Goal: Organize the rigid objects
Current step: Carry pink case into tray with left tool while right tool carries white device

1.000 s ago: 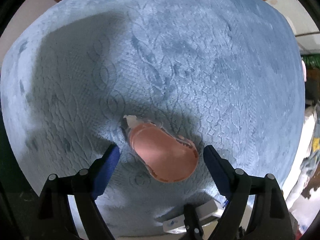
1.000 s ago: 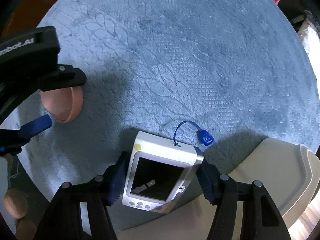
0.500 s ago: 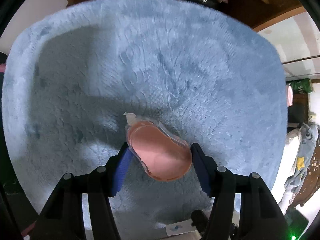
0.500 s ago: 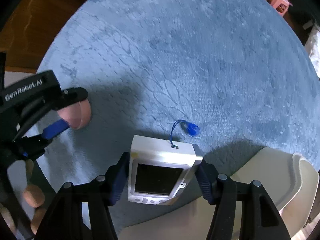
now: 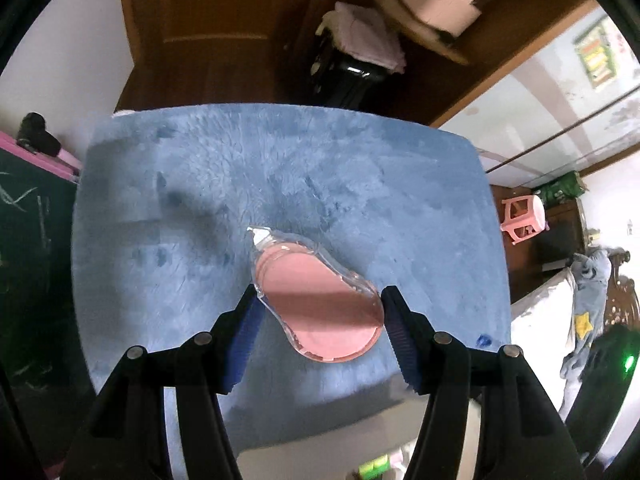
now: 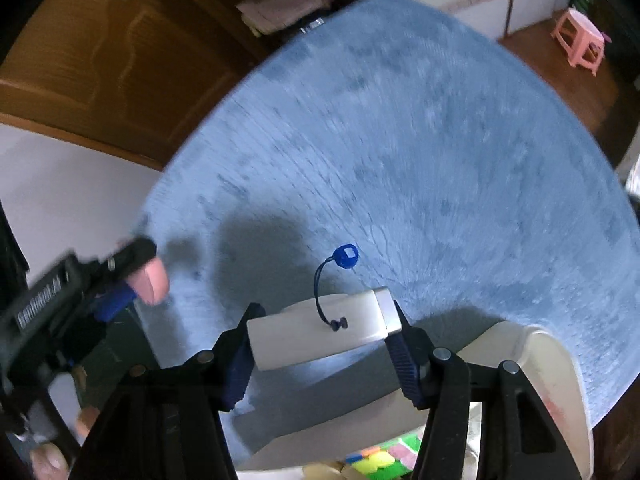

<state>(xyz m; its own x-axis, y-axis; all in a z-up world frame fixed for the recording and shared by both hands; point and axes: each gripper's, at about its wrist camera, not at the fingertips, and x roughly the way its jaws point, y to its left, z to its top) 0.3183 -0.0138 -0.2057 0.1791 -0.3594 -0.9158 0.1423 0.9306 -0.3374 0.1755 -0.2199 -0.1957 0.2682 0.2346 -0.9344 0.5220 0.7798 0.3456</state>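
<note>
Change: both grippers are higher above the blue blanket point(image 5: 168, 240) than a second ago, each carrying its object.
Left gripper point(image 5: 318, 320): jaws, having just narrowed, clamp the pink tape dispenser point(image 5: 320, 308).
Right gripper point(image 6: 322, 338): jaws closed on the white device point(image 6: 320, 334); blue strap dangles.
Right view only: white bin point(image 6: 560, 380), colourful cube point(image 6: 380, 458).

Home room, likely a bedroom. Blue plush blanket point(image 5: 200, 208) lay spread below the tool; wooden door point(image 5: 208, 28) and folded towels point(image 5: 368, 36) stood beyond it, pink plastic stool point(image 5: 522, 216) and star-print bedding point(image 5: 584, 320) off to its right.
</note>
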